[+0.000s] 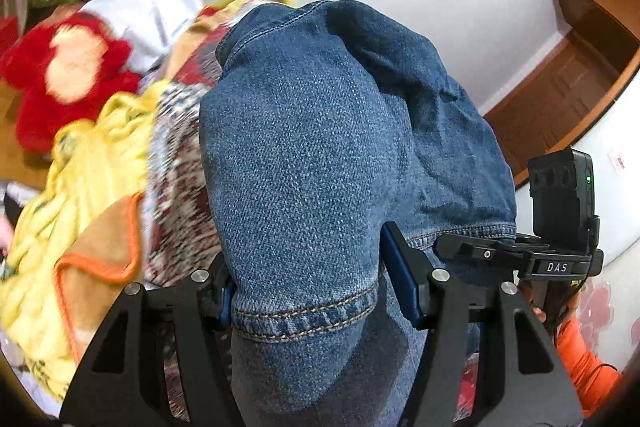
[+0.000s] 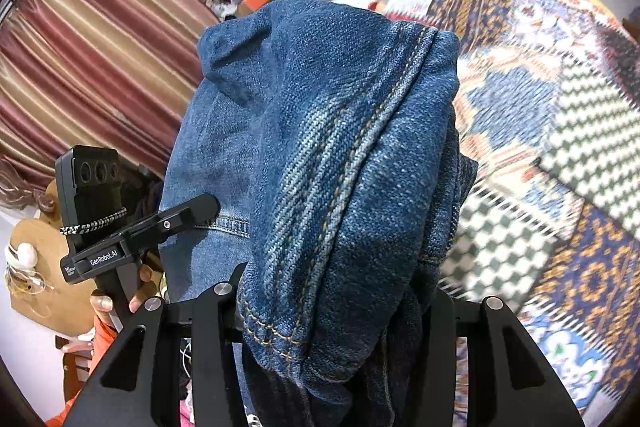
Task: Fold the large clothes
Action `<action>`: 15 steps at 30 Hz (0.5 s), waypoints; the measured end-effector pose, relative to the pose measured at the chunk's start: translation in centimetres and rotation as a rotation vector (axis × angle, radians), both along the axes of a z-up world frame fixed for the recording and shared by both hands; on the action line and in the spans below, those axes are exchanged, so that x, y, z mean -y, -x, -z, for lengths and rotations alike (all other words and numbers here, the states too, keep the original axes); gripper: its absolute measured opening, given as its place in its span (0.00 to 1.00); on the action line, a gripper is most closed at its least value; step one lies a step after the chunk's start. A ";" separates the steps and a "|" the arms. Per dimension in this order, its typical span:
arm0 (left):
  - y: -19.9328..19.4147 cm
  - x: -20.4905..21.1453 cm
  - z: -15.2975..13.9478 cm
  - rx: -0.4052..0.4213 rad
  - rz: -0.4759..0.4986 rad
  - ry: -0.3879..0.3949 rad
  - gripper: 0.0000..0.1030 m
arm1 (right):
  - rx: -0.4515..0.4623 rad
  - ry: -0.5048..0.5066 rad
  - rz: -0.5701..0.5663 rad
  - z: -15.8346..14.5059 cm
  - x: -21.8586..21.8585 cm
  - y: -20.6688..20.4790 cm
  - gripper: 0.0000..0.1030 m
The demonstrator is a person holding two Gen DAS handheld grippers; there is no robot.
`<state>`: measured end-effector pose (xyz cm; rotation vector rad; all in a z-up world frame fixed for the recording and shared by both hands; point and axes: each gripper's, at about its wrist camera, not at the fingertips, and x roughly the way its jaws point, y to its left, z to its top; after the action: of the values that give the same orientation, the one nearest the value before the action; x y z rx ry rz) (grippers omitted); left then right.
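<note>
Denim jeans (image 1: 304, 155) bunched between both grippers — left gripper (image 1: 316, 303); right gripper (image 2: 340, 315).

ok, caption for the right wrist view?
Right gripper clamped on a bunched fold of blue jeans, held above a patchwork blanket.

Left gripper (image 1: 308, 291) and right gripper (image 2: 340, 311) both angled downward, side by side, jaws partly closed and clamped on bunched denim jeans (image 1: 320, 147) — each handle gripped by a hand (image 2: 120, 301) in an orange sleeve.
</note>
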<state>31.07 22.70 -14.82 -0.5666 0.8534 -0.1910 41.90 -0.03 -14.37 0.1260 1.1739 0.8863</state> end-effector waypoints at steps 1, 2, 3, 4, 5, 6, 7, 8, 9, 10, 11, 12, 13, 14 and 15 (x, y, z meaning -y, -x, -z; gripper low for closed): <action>0.3 -0.7 0.9 -0.020 -0.010 0.009 0.59 | -0.011 0.008 -0.003 0.6 -0.7 0.1 0.43; 0.5 -1.1 1.5 -0.036 -0.018 0.017 0.59 | -0.024 0.018 -0.007 1.4 -1.4 0.3 0.43; 0.7 -1.5 2.4 -0.054 -0.025 0.024 0.59 | -0.041 0.031 -0.012 2.4 -2.2 0.5 0.43; 0.8 -2.0 3.5 -0.075 -0.032 0.034 0.59 | -0.056 0.041 -0.015 3.1 -2.7 0.7 0.43; 0.9 -2.5 4.6 -0.095 -0.040 0.045 0.59 | -0.074 0.051 -0.018 4.0 -3.2 0.7 0.43; 1.1 -2.5 5.4 -0.106 -0.043 0.051 0.59 | -0.094 0.065 -0.021 5.1 -3.8 0.9 0.43; 1.2 -2.8 6.5 -0.121 -0.047 0.058 0.59 | -0.105 0.076 -0.022 5.9 -4.2 0.9 0.43; 1.2 -2.9 7.2 -0.132 -0.050 0.062 0.59 | -0.113 0.086 -0.022 6.6 -4.5 1.1 0.43; 1.1 -3.0 8.4 -0.150 -0.052 0.065 0.59 | -0.123 0.099 -0.023 7.4 -4.9 1.0 0.43; 1.0 -2.9 9.1 -0.164 -0.052 0.064 0.59 | -0.134 0.114 -0.024 8.4 -5.2 0.9 0.43; 0.7 -2.8 10.1 -0.181 -0.051 0.060 0.59 | -0.143 0.127 -0.025 9.1 -5.4 0.9 0.43; 0.4 -2.7 10.8 -0.198 -0.050 0.055 0.59 | -0.153 0.140 -0.027 10.1 -5.6 0.7 0.43; 0.3 -2.6 11.5 -0.212 -0.047 0.051 0.59 | -0.160 0.148 -0.028 10.6 -5.7 0.6 0.43; 0.0 -2.5 12.2 -0.224 -0.045 0.047 0.59 | -0.168 0.156 -0.027 11.3 -5.8 0.3 0.43; -0.1 -2.5 12.6 -0.228 -0.045 0.045 0.59 | -0.176 0.164 -0.029 11.9 -5.9 0.1 0.43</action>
<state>31.19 25.23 -27.45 -0.6572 1.0589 -0.1059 41.82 5.91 -26.29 0.0547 1.4111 0.8131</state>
